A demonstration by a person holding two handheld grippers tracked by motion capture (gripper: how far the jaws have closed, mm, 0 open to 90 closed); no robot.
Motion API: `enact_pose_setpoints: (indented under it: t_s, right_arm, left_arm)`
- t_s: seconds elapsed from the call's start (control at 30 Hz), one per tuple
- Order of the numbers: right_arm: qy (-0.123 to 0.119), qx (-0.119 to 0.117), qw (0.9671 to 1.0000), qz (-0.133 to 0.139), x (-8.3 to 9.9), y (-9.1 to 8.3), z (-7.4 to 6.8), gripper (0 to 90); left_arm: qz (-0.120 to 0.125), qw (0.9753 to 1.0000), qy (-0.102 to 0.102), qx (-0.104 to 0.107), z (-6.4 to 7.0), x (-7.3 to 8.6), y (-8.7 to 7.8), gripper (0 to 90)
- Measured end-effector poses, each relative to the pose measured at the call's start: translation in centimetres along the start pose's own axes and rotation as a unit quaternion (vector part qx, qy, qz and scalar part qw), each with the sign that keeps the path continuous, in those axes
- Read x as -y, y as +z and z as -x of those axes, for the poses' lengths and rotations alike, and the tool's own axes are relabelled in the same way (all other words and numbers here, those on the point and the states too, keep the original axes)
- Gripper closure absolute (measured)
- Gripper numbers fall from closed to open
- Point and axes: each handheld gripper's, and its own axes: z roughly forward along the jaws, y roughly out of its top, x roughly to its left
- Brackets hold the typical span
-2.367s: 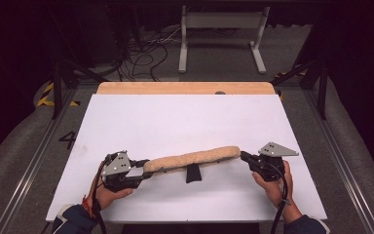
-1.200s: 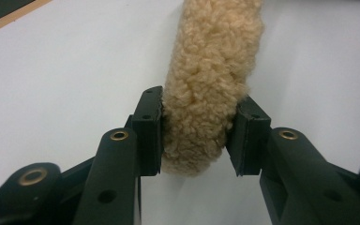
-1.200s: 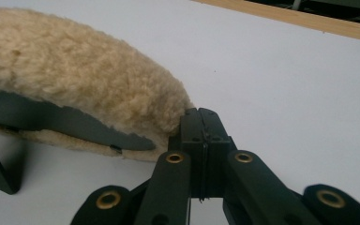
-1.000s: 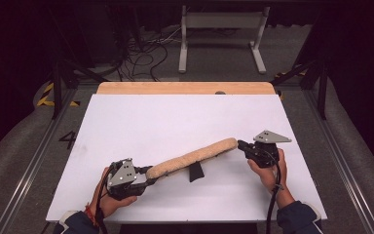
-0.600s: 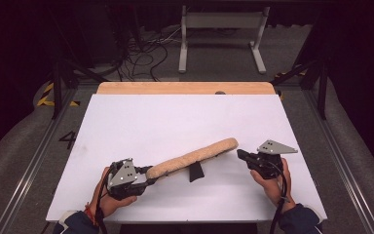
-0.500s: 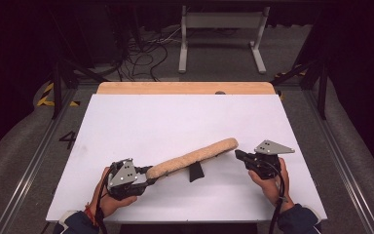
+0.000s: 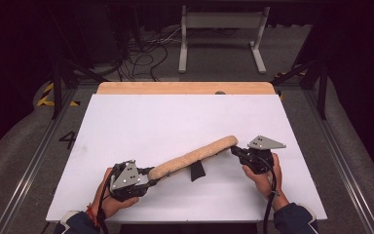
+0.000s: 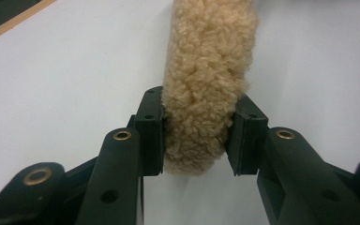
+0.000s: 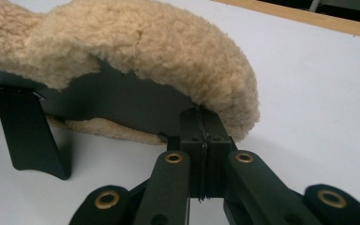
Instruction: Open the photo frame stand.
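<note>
High view: fleece pad (image 7: 195, 157) lying diagonal on white table (image 7: 175, 117), L gripper (image 7: 148, 178) at near end, R gripper (image 7: 234, 150) at far end, L gripper view: jaws clamped round pad end, R gripper view: jaws pressed together, tips under pad's edge, black strap (image 9: 28, 136) hanging.

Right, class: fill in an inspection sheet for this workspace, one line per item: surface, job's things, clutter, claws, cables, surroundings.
Surface: white table top, with a wooden strip along its far edge.
Job's things: a long tan fleece pad lying slantwise, a black strap hanging from its middle.
Clutter: nothing seen.
Claws: left claw shut on the near end of the fleece pad; right claw with jaws pressed together at the far end's underside, whether it pinches the edge cannot be told.
Cables: one trails from the right claw along the wrist; loose cables on the floor beyond.
Surroundings: dark room, a white metal stand behind the table.
</note>
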Motion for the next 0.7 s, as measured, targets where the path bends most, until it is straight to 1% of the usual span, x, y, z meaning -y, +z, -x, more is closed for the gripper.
enact_pose_setpoints:
  t_s: [0.23,0.33,0.4,0.47,0.7]
  right_arm:
    - [0.003,0.005,1.0,0.001,-0.3,0.4,0.3,89.5]
    - [0.007,0.01,0.9999,0.003,-0.4,0.6,0.5,89.4]
    - [0.01,0.012,0.9999,0.003,-0.4,0.7,0.7,89.4]
    - [0.01,0.013,0.9999,0.003,-0.5,0.8,0.8,89.4]
    - [0.008,0.013,0.9999,0.001,-0.8,1.6,0.7,89.2]
  left_arm:
    - [0.0,1.0,0.003,0.002,0.1,-0.2,0.2,64.1]
    - [-0.002,1.0,0.008,0.002,0.3,-0.5,0.6,64.2]
    - [-0.005,0.9999,0.015,0.0,0.4,-0.6,0.7,64.3]
    - [-0.003,0.9999,0.011,0.001,0.4,-0.7,0.9,64.5]
    - [-0.005,0.9999,0.014,0.004,0.6,-1.0,1.3,64.9]
